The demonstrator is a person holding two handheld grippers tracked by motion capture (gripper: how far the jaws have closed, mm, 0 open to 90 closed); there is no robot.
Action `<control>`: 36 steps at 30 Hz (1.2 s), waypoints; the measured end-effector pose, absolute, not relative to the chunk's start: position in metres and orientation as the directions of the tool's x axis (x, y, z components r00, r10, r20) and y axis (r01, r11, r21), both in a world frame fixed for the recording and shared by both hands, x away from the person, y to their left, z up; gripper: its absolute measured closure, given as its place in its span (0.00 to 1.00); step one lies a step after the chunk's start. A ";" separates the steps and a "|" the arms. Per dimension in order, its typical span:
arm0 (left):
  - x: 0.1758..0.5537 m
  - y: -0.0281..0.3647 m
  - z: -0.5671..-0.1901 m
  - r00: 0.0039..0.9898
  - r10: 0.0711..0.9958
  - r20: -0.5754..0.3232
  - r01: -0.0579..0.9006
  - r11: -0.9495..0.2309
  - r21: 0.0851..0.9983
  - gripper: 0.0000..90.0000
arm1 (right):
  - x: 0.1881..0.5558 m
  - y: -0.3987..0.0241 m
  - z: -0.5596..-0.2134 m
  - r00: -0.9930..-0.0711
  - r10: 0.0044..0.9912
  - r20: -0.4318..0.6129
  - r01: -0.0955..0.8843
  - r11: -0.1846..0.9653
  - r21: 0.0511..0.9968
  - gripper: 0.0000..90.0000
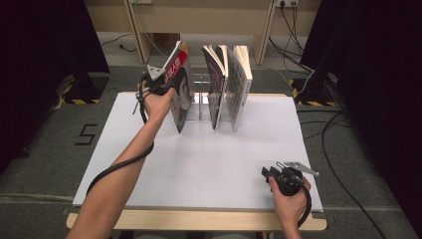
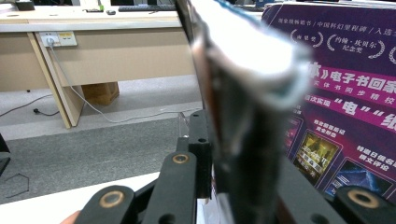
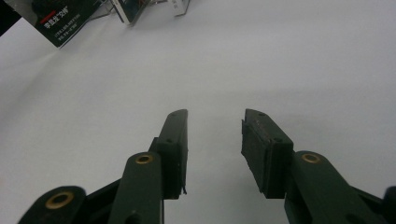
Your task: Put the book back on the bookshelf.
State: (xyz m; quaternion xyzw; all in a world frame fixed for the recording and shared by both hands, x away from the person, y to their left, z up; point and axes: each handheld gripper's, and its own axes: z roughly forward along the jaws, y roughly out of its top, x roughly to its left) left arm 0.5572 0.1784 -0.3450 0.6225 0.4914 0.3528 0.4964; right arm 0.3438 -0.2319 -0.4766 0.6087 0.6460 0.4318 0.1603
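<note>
Book with a red and black cover stands tilted on the white table, its edge between the jaws of the left gripper; the left gripper view shows that edge blurred against the pads, though whether they press I cannot tell. Just beside it, two more books lean in a clear stand. Well apart, near the front edge, the right gripper rests with jaws apart, holding nothing.

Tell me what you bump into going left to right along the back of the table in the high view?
The left gripper → the book with the red cover that it holds → the clear book stand → the dark book → the pale book.
</note>
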 end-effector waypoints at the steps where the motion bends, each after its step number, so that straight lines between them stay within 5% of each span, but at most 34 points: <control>1: 0.557 0.178 -0.345 0.267 0.962 -0.057 0.263 -0.016 0.965 0.90 | 0.344 -0.232 -0.477 -0.208 0.925 0.318 0.648 -0.113 0.753 0.68; 36: 0.553 0.187 -0.347 0.253 0.957 -0.143 0.296 0.064 0.953 0.69 | 0.343 -0.231 -0.477 -0.210 0.929 0.304 0.644 -0.102 0.758 0.67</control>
